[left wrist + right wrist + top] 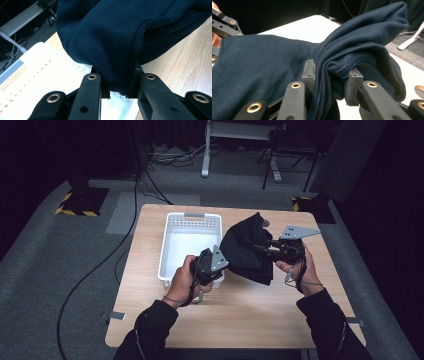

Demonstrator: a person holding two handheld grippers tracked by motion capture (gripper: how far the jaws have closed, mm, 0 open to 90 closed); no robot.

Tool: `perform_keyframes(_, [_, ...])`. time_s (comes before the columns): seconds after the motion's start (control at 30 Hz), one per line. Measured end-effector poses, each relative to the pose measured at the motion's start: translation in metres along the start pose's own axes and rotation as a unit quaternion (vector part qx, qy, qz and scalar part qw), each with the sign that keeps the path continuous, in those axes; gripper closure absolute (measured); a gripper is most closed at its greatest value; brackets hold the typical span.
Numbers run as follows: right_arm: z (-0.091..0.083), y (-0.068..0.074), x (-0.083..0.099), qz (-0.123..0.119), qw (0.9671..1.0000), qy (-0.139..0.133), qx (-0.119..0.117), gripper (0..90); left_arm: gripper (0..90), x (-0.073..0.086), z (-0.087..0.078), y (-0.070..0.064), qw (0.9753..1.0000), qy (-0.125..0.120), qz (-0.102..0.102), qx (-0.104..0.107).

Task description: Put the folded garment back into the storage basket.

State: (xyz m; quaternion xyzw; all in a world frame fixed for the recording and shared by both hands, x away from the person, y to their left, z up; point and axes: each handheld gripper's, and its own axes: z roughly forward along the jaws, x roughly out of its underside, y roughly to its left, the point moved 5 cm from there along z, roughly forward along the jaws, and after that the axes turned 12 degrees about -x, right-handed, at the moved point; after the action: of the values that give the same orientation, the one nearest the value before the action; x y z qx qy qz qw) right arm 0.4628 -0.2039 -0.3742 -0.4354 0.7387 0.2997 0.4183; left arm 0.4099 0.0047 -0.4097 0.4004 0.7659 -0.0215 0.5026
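My left gripper (220, 261) and right gripper (262, 248) are each clamped on the folded dark navy fabric garment (246, 249), held off the light wooden table (280, 320), just beside the white perforated plastic basket (186, 222).

Left gripper (223, 256) and right gripper (257, 247) face each other, both clamped, forearms raised.
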Motion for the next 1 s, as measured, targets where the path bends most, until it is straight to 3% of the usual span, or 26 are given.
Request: perform_keyframes(1.0, [0.063, 0.013, -0.031, -0.031, 0.9986, 0.024, -0.036, 68.1, 77.8, 0.037, -0.021, 0.039, 0.9976, 0.024, -0.041, -0.051])
